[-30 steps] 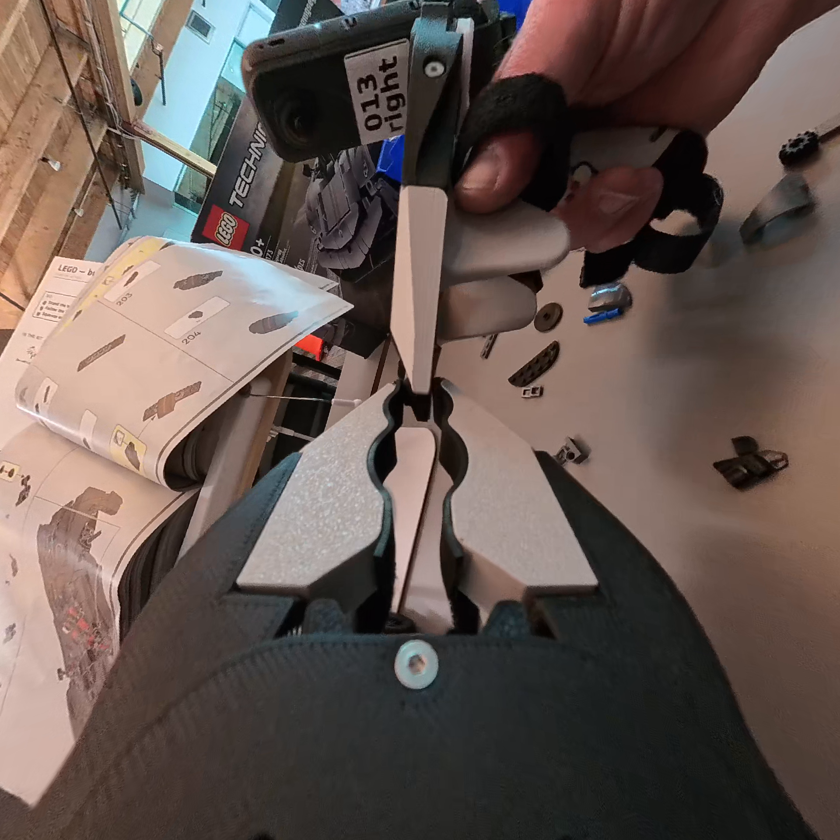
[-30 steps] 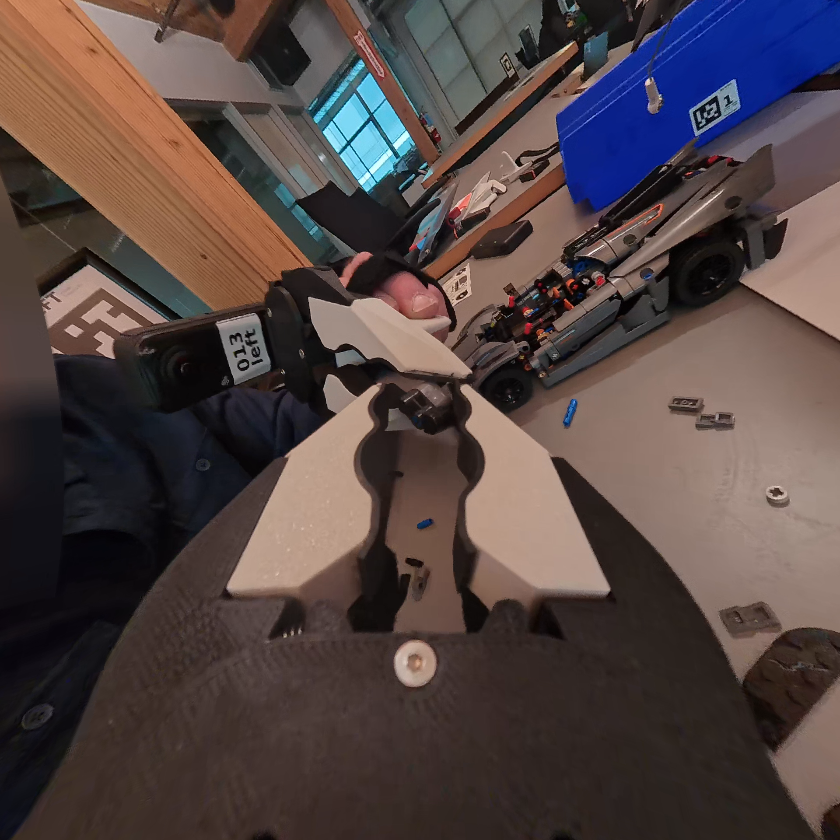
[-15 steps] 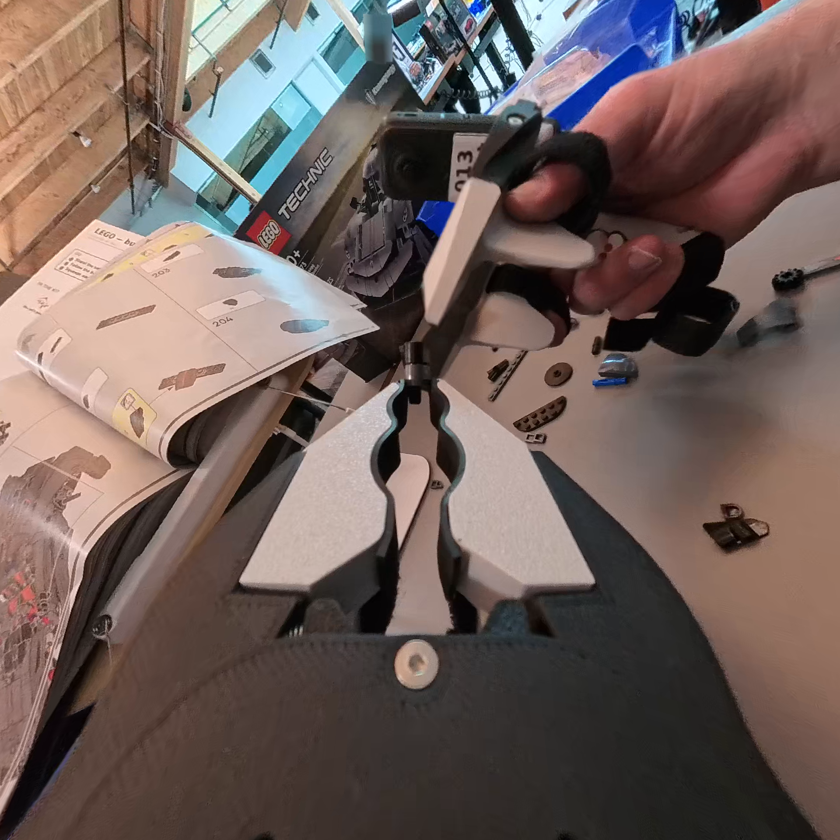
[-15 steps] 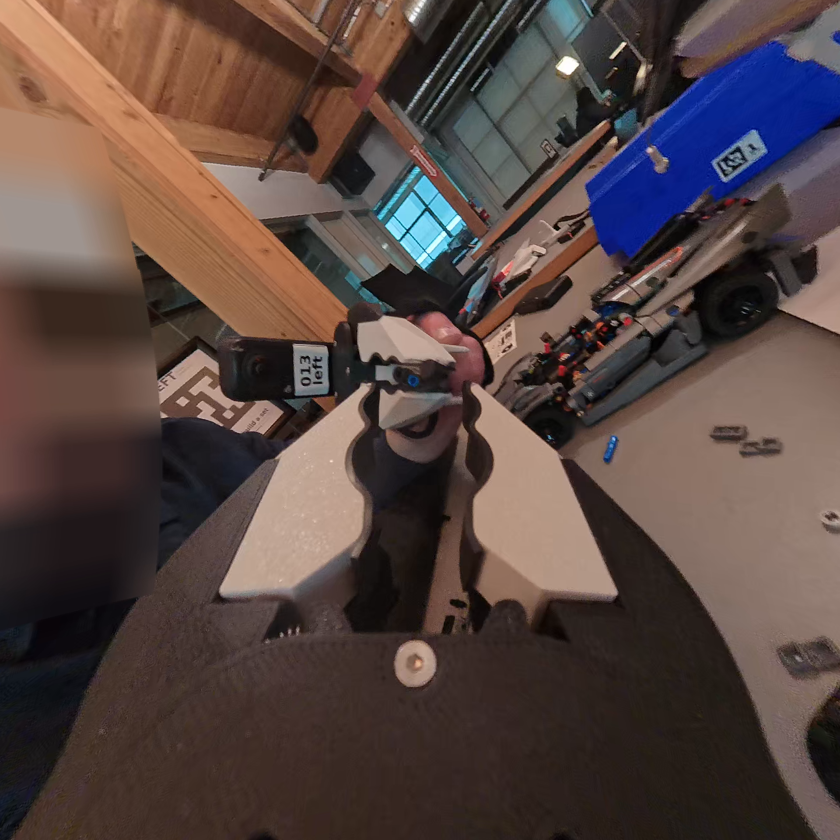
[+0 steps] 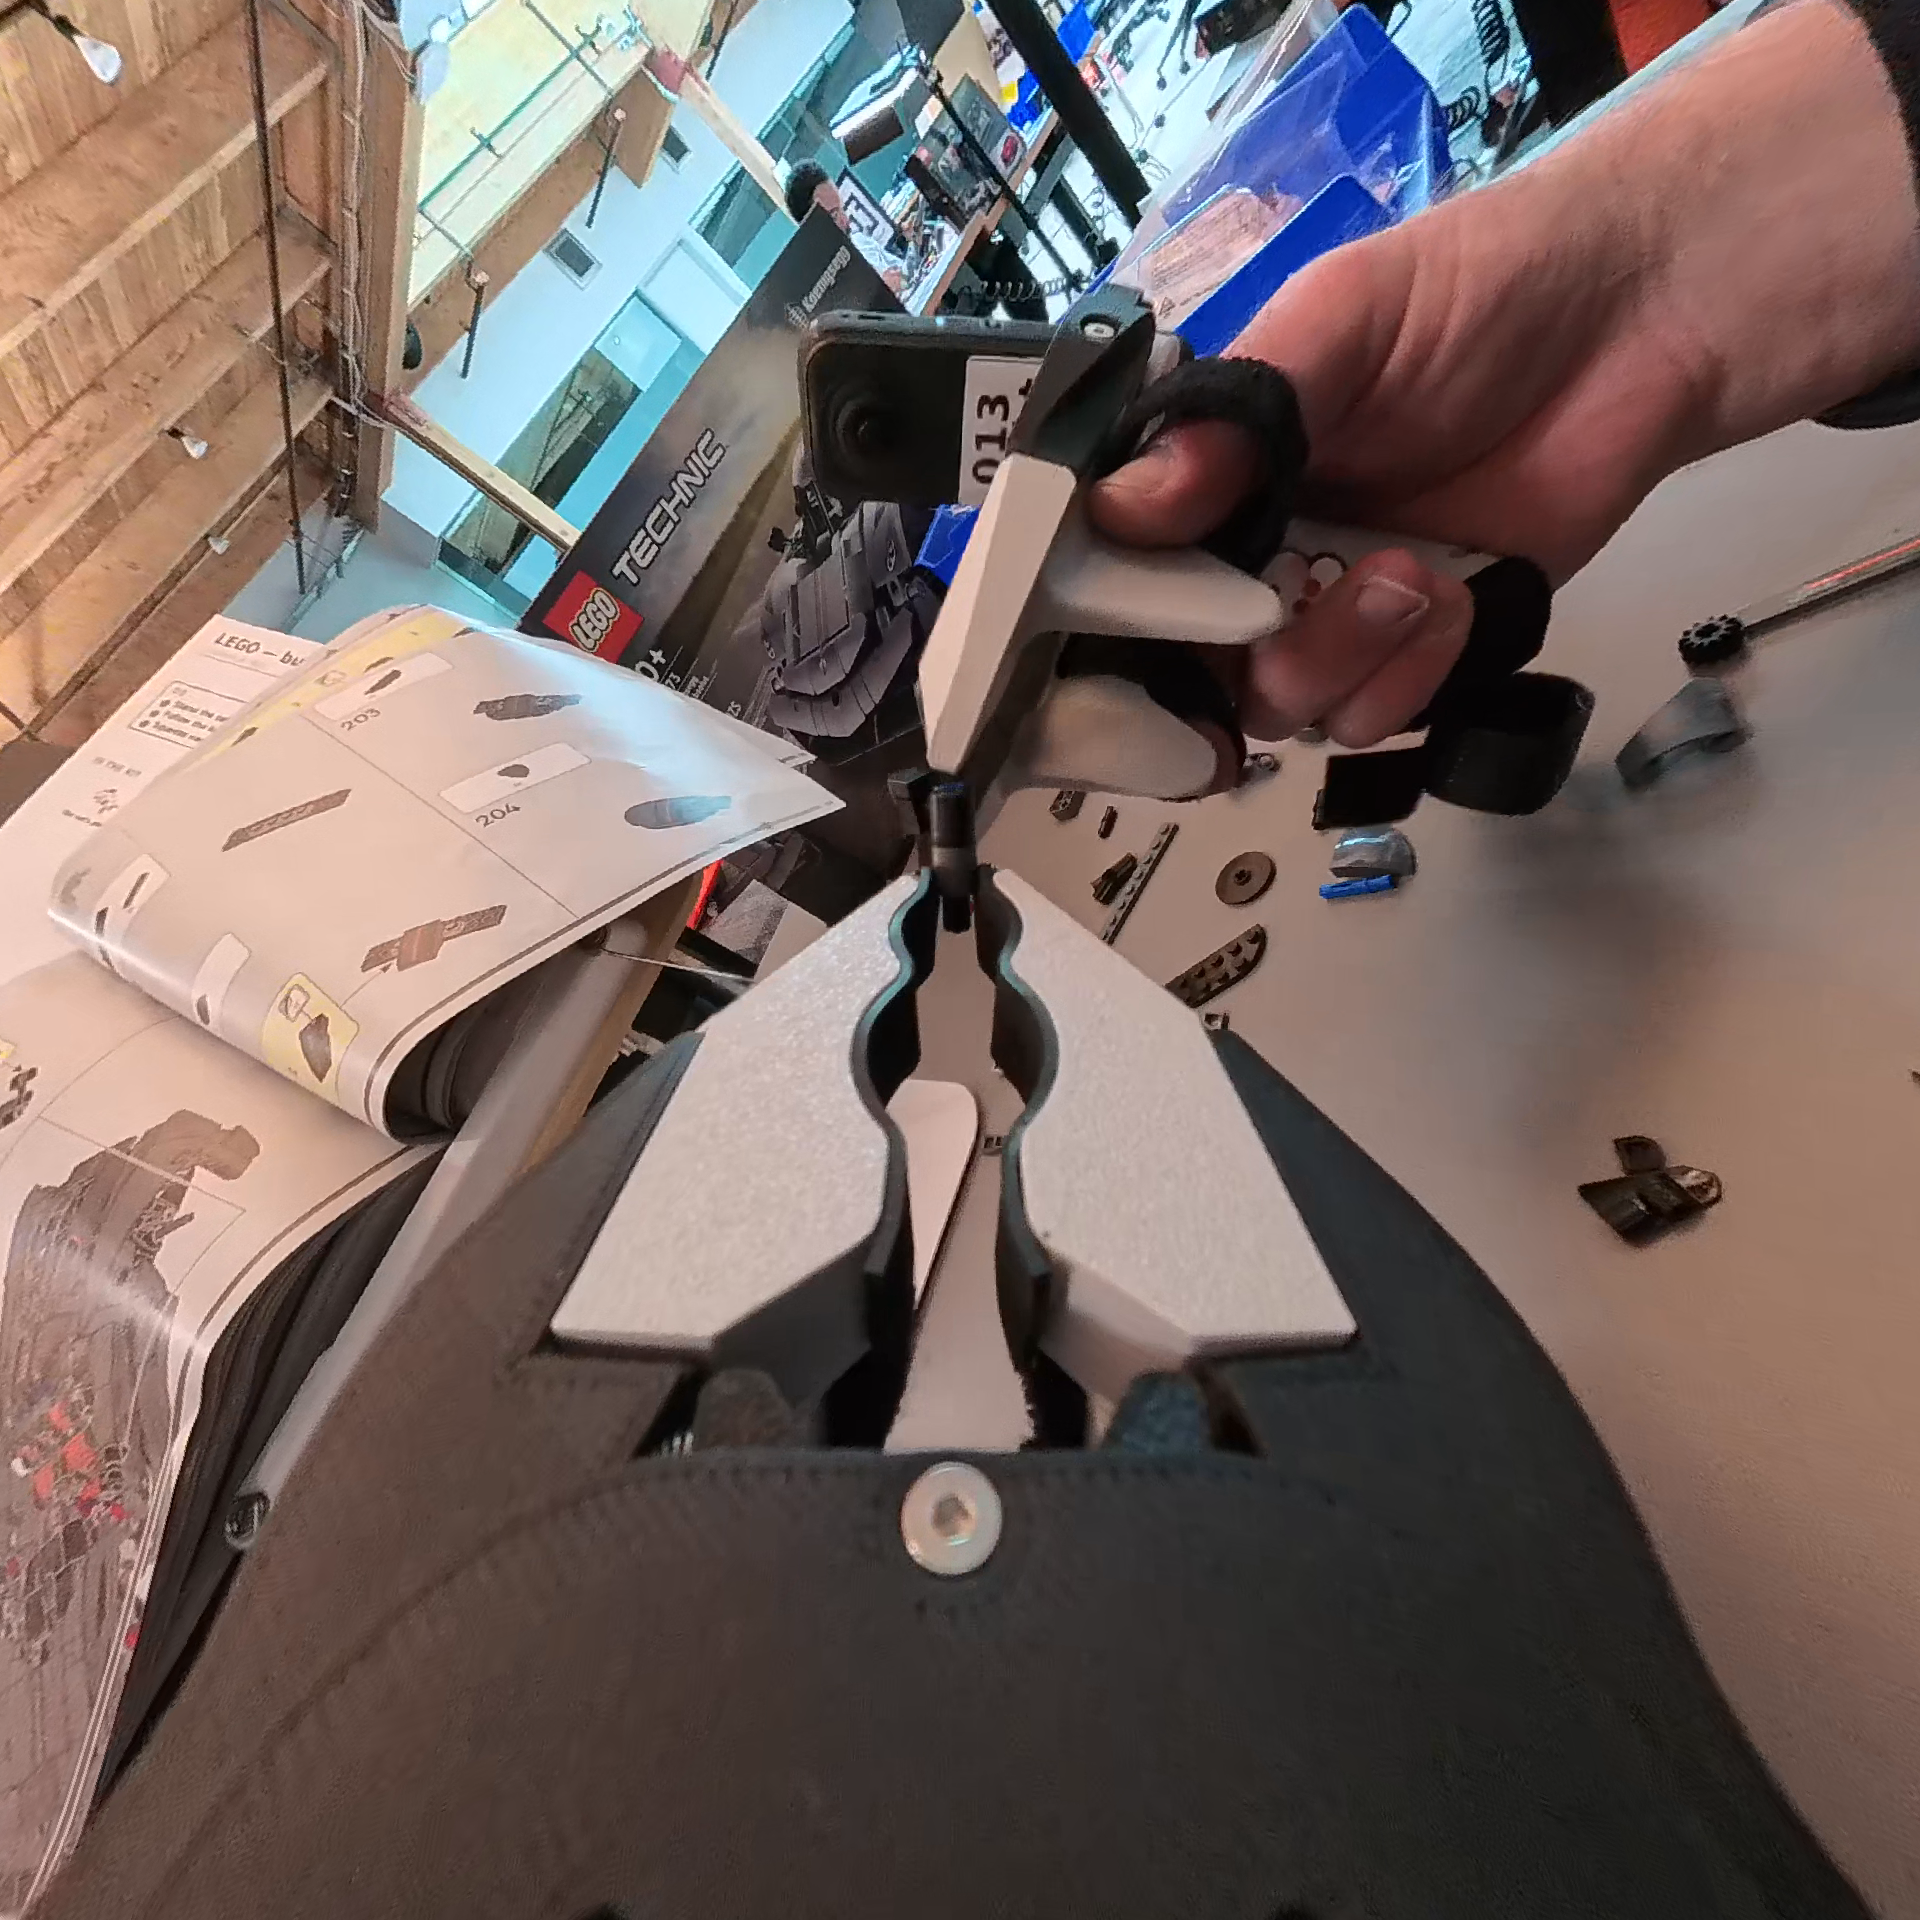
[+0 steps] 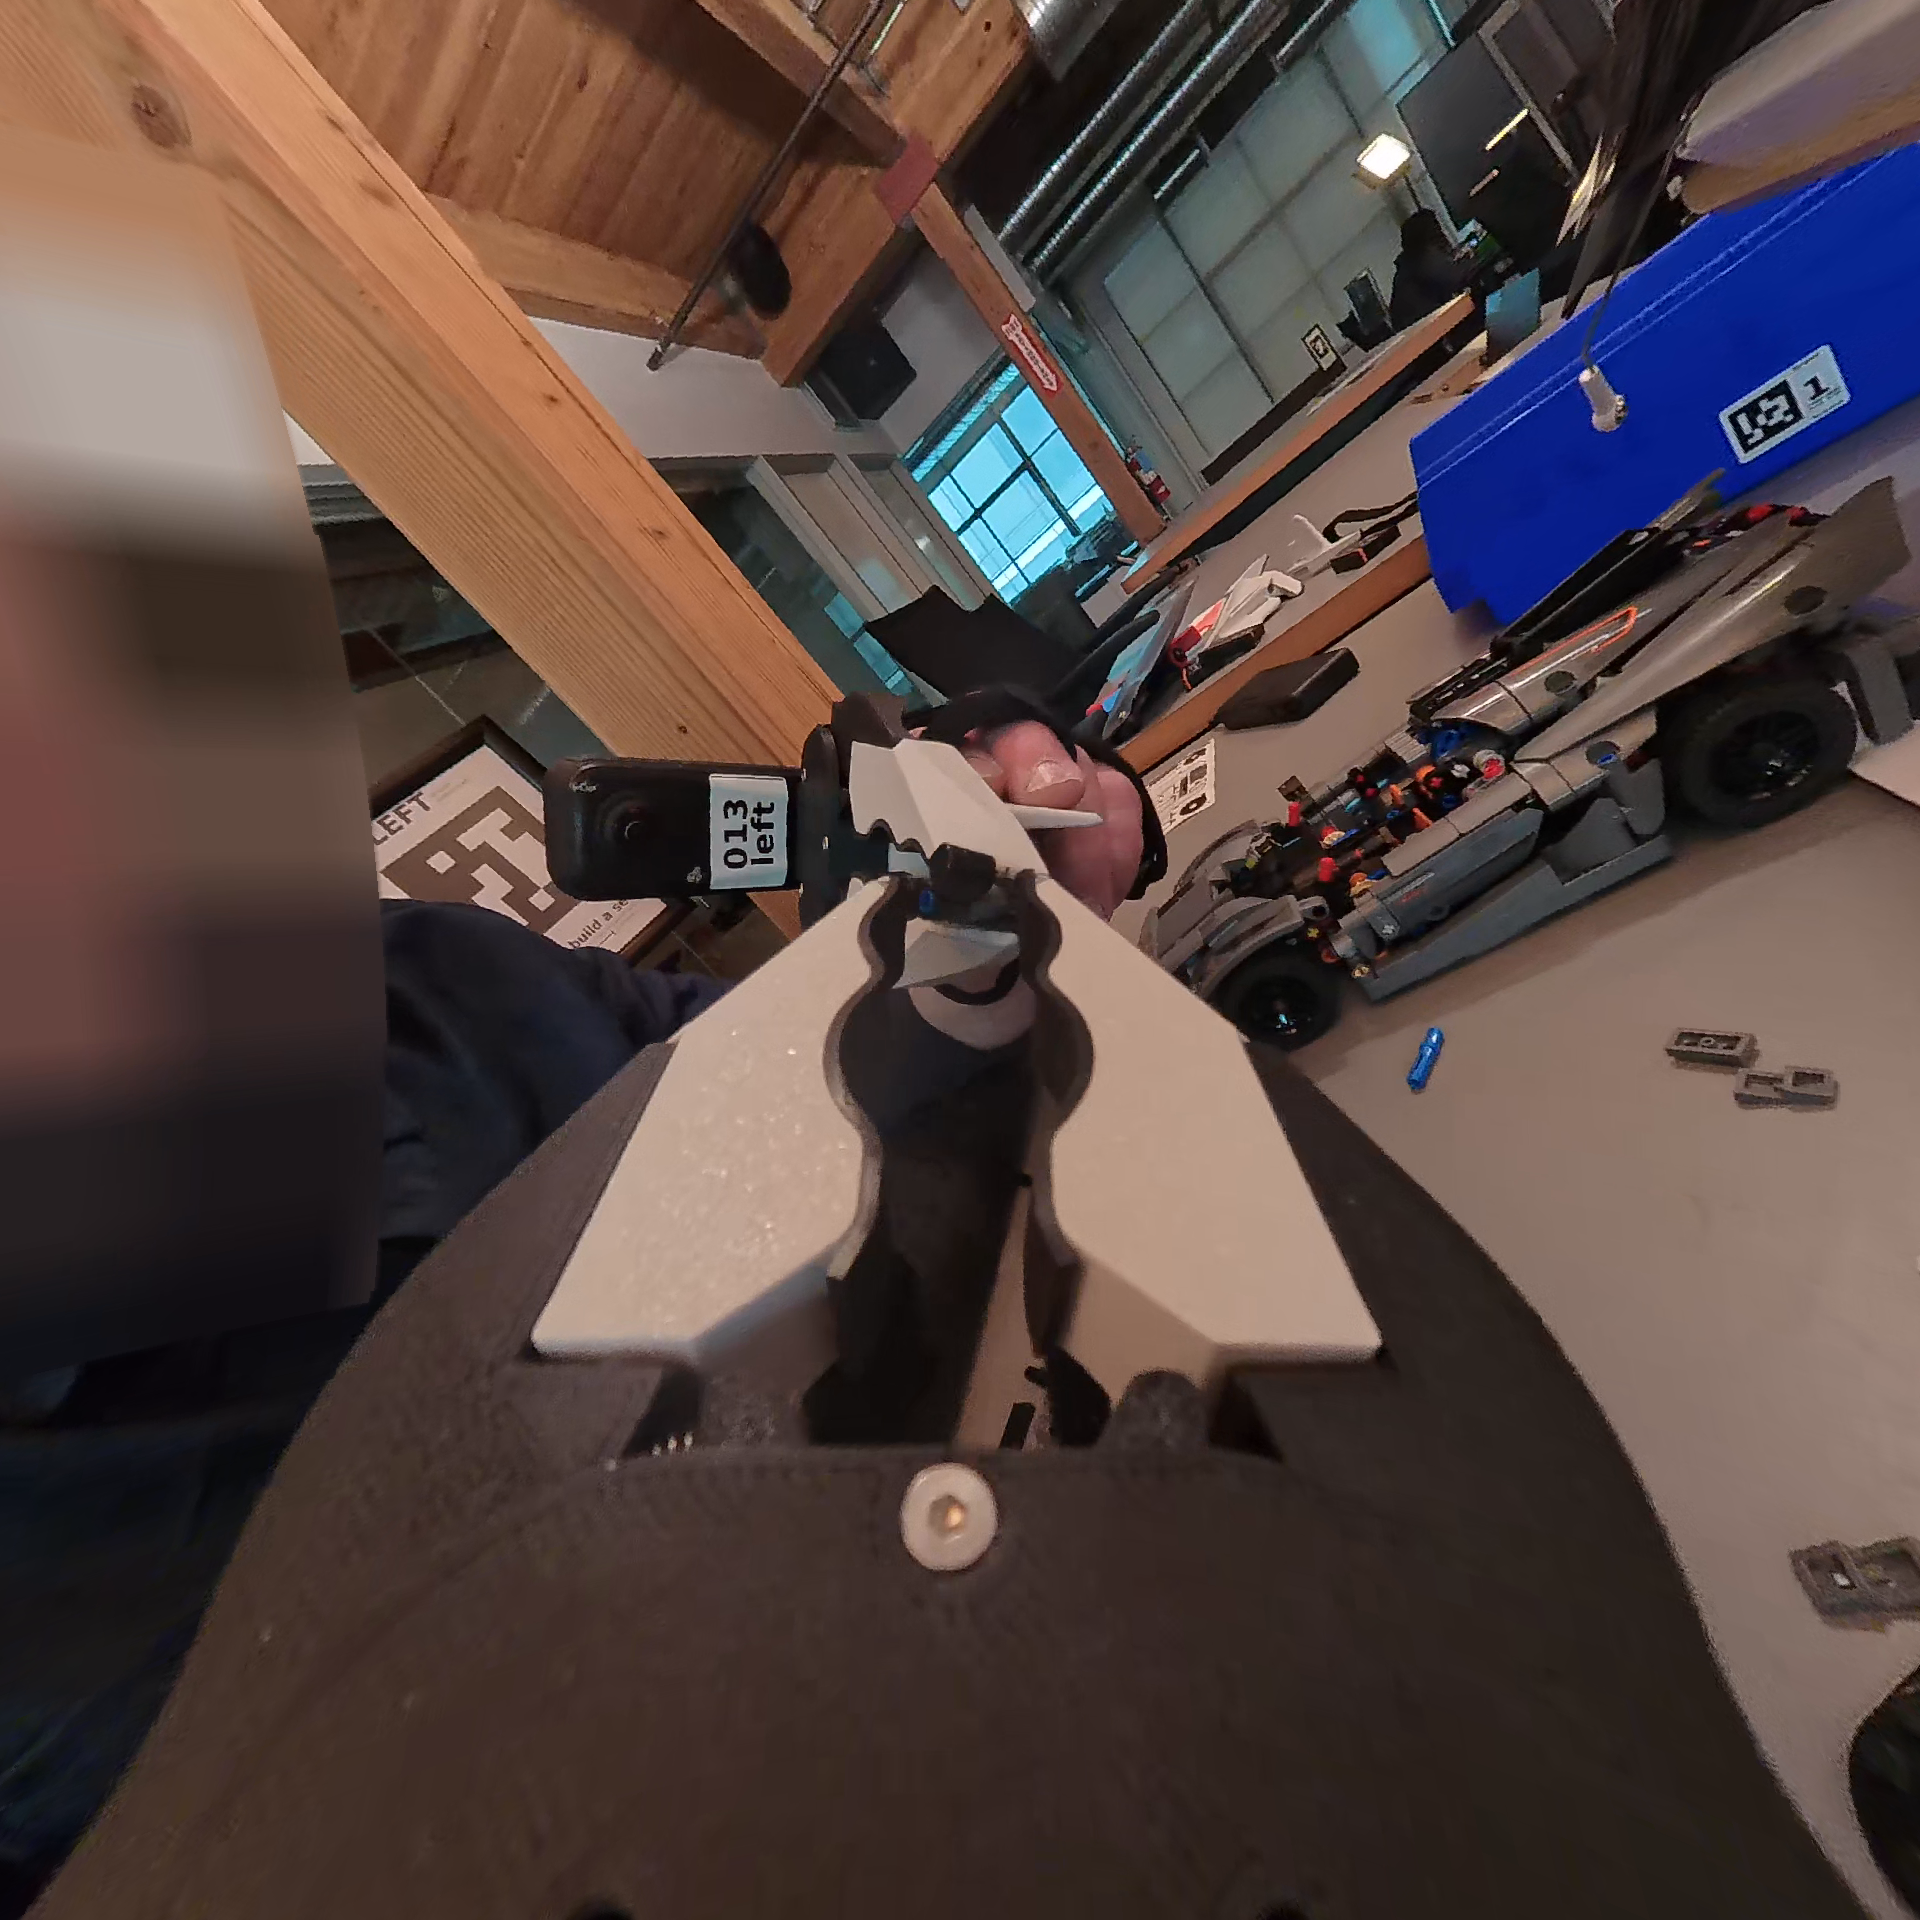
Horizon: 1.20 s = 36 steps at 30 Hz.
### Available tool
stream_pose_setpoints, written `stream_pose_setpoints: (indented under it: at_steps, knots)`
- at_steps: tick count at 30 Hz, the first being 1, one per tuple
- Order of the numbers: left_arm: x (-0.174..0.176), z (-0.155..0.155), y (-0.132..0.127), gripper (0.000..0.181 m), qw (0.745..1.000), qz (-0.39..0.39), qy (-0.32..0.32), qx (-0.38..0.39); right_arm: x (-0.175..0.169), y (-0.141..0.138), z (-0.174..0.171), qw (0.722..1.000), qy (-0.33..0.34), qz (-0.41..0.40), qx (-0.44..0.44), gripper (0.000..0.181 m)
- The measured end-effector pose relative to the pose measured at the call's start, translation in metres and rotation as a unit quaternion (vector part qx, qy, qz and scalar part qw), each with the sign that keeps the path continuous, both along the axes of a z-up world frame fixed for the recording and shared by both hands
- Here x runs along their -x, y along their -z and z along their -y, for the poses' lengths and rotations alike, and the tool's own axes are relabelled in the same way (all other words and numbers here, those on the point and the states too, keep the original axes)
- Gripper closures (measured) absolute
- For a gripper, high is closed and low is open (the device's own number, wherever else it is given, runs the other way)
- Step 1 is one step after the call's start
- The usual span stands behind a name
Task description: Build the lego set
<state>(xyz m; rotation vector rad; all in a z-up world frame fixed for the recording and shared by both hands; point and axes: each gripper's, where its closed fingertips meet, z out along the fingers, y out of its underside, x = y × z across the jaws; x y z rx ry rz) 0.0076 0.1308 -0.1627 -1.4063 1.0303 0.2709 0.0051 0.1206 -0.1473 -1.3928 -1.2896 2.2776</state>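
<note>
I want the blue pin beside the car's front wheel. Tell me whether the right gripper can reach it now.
Probably not yet: the right gripper is shut on the small black piece the left gripper holds. The blue pin lies unobstructed.

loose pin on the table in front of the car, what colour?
Blue. The loose pin lies on the grey table before the lego car; right wrist view is clearest.

Left gripper (image 5: 951, 906) pinches a small dark pin (image 5: 948, 837) at its tips. Right gripper (image 5: 951, 771), held in a hand (image 5: 1475, 353), meets the pin's top end. Open manual (image 5: 343, 831) sits left, loose parts (image 5: 1221, 961) scattered on the grey surface (image 5: 1558, 1039).
</note>
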Motion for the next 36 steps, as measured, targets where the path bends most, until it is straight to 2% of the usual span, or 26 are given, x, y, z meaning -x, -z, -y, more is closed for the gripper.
stream_pose_setpoints:
  at_steps: [1,11,19,26,36]
  knots:
    - [-0.001,0.001,-0.001,0.177,1.0,0.001,0.005,-0.002,0.0,-0.001,0.001,1.0,-0.001,-0.003,-0.002,0.165]
    - [0.0,0.003,0.001,0.176,1.0,-0.006,0.009,0.006,-0.003,-0.001,0.006,0.999,0.002,-0.009,-0.046,0.173]
    - [0.001,0.004,0.005,0.176,0.999,-0.037,0.004,0.005,-0.002,0.0,0.01,0.983,0.049,-0.024,-0.175,0.172]
    - [0.001,0.003,0.008,0.176,0.998,-0.069,-0.004,-0.003,-0.003,0.003,0.012,0.98,0.046,-0.022,-0.193,0.172]
    - [-0.005,0.008,0.01,0.176,0.998,-0.048,0.024,0.018,-0.006,0.003,0.018,0.967,0.046,-0.045,-0.248,0.173]
